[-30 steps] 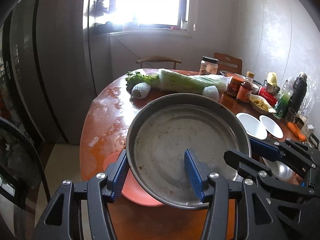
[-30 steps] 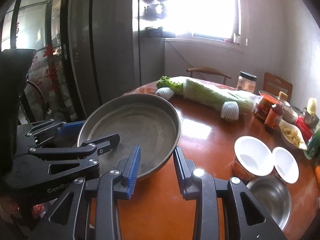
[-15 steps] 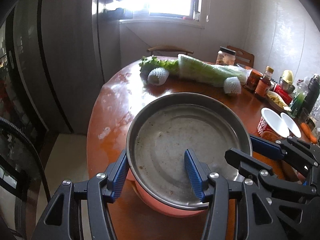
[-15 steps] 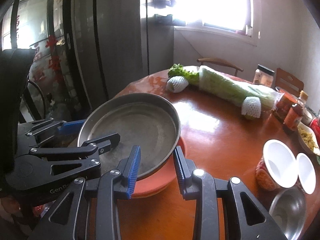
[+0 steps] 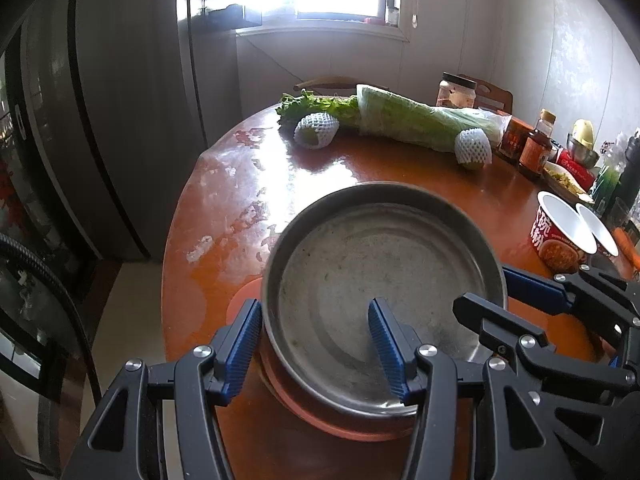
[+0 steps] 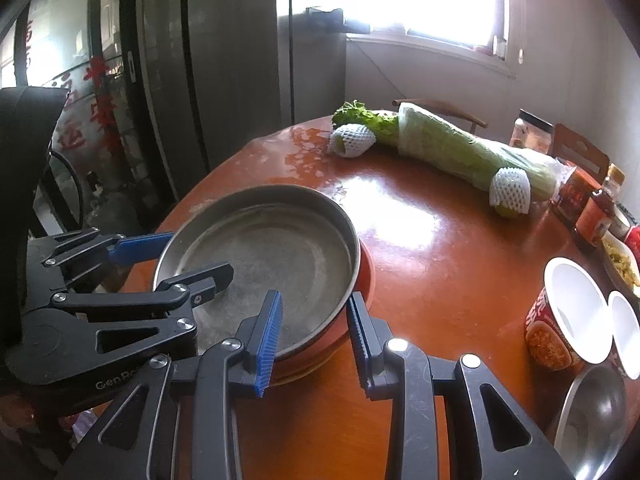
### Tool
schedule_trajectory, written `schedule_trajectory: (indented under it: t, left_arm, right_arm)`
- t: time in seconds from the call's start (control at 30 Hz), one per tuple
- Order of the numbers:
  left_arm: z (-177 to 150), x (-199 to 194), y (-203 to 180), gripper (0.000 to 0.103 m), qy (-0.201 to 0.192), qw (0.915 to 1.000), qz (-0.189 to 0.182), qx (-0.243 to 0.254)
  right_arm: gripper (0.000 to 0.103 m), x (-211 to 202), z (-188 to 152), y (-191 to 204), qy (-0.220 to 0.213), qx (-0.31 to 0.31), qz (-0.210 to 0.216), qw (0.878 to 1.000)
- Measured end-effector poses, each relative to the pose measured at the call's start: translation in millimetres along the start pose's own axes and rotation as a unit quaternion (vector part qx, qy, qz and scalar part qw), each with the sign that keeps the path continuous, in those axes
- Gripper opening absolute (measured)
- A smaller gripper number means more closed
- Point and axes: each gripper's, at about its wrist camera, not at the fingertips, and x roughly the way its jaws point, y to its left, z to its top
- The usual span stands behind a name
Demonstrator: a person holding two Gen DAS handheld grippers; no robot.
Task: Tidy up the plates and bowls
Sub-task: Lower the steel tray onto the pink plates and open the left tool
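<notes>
Both grippers clamped on the metal pan's rim, pan seated on the orange plate.

The left gripper [image 5: 316,342] holds the near-left rim of the metal pan [image 5: 380,280], one pad outside the wall and one inside; the right gripper [image 6: 314,334] pinches the near-right rim likewise, its jaws as close as they go. The pan sits over the orange plate [image 6: 366,276] near the edge of the round table [image 6: 420,240], the plate showing only as a crescent beneath it. Judgement: the pan appears to be at or very near rest. To finish well, confirm it lies level and centred on the plate, then part both sets of jaws evenly and withdraw straight back. An uneven release could tip or skid the pan toward the table edge.
</notes>
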Motion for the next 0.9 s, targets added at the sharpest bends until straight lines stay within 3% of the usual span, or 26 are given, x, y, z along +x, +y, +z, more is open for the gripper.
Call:
schedule_trajectory:
  t: [0.4, 0.9]
  left_arm:
    - [-2.5, -0.5, 1.5, 0.056, -0.001, 1.0, 0.002, 0.0]
    - [-1.8, -14.6, 1.7, 0.06, -0.012, 0.9999, 0.006, -0.001]
  right_arm:
    - [0.035, 0.8, -1.0, 1.1, -0.003, -0.01, -0.016, 1.0]
    - [0.04, -4.1, -0.7, -8.5, -0.002, 0.013, -0.007, 1.0]
